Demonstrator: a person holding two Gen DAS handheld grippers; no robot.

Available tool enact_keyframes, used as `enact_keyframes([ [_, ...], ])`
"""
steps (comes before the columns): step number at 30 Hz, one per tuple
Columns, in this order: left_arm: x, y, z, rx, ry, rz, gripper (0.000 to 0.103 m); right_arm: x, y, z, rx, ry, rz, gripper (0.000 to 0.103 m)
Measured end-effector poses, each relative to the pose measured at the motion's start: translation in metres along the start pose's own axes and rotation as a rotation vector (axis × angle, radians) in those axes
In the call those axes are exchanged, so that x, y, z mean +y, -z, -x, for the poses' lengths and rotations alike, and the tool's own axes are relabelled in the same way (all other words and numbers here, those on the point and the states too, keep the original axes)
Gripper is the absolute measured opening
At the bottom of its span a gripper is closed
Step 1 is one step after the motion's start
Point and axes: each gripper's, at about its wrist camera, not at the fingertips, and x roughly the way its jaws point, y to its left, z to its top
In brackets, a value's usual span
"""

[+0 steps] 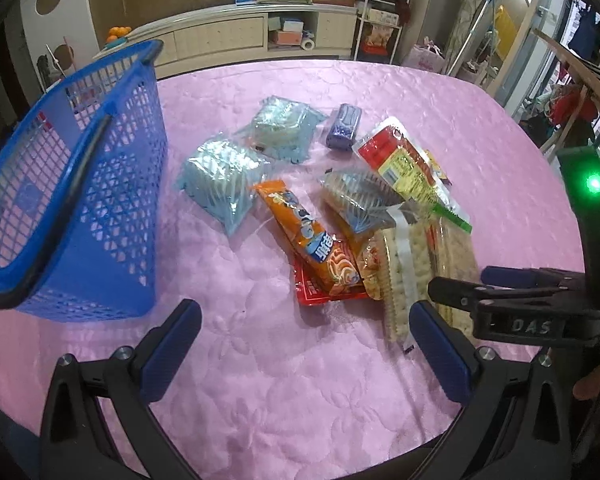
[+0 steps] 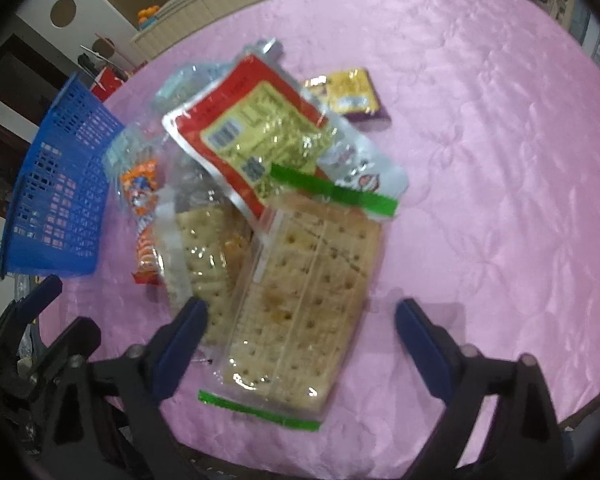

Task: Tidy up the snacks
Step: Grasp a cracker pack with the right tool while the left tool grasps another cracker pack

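A heap of snacks lies on the pink tablecloth. In the right wrist view a clear cracker pack with green ends lies between the fingers of my right gripper, which is open and not pressing on it. A red-and-yellow packet rests across its far end. An orange wafer packet and two pale blue packs lie further left. My left gripper hangs open over bare cloth, just short of a flat red packet. The blue mesh basket stands to its left.
A small purple pack and a purple-and-yellow packet lie at the heap's far side. Bare cloth stretches to the right of the heap. Beyond the table's far edge stand a low white cabinet and shelves.
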Motion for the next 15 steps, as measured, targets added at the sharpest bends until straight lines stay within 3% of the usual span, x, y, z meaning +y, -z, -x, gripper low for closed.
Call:
enact_keyframes([
  [6, 0.006, 0.004, 0.004, -0.003, 0.031, 0.023, 0.103, 0.014, -0.002, -0.005, 0.004, 0.041, 0.065, 0.067],
  [15, -0.004, 0.006, 0.022, -0.015, 0.037, 0.004, 0.103, 0.003, 0.01, 0.015, -0.023, 0.009, 0.062, 0.065],
])
